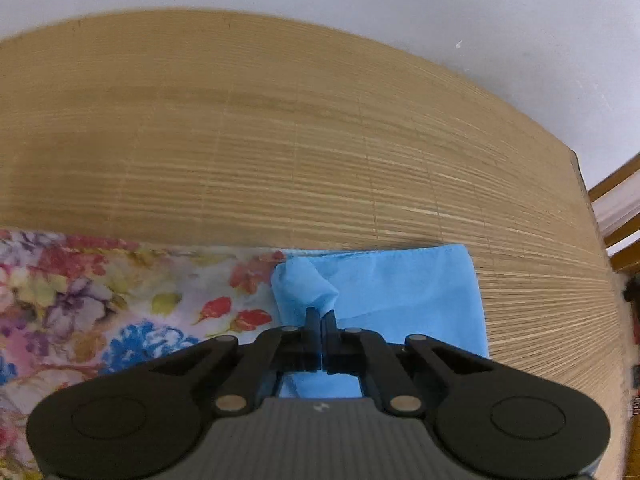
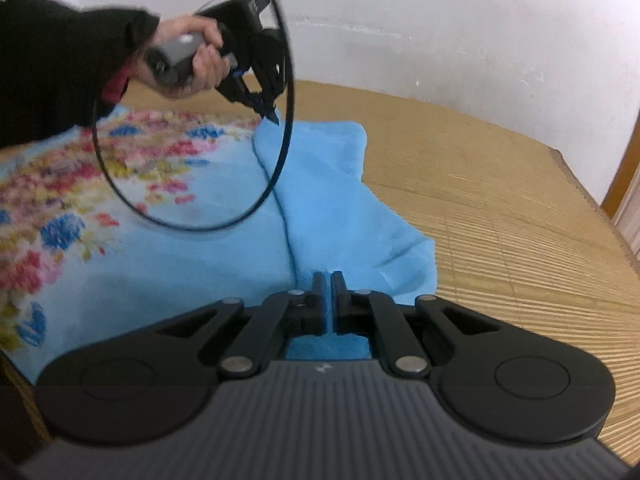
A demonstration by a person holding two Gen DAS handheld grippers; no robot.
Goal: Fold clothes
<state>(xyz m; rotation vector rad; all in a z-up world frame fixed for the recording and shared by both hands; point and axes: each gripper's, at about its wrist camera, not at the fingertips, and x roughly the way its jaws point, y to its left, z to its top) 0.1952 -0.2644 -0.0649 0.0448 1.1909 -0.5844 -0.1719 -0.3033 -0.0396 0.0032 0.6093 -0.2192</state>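
Blue cloth (image 1: 404, 292) with a floral-printed side (image 1: 100, 300) lies spread on a bamboo mat (image 1: 280, 140), which fills the frame from 9 to 3 o'clock beneath a white wall (image 1: 360, 0). Left gripper (image 1: 321, 316) has its fingers closed on a bunched fold of the blue fabric at the cloth's far edge. Right gripper (image 2: 328, 280), at 6 o'clock in its own view, has its fingers nearly together, pinching the near blue edge. A black cable (image 2: 280, 132) loops from the left gripper. No containers appear.
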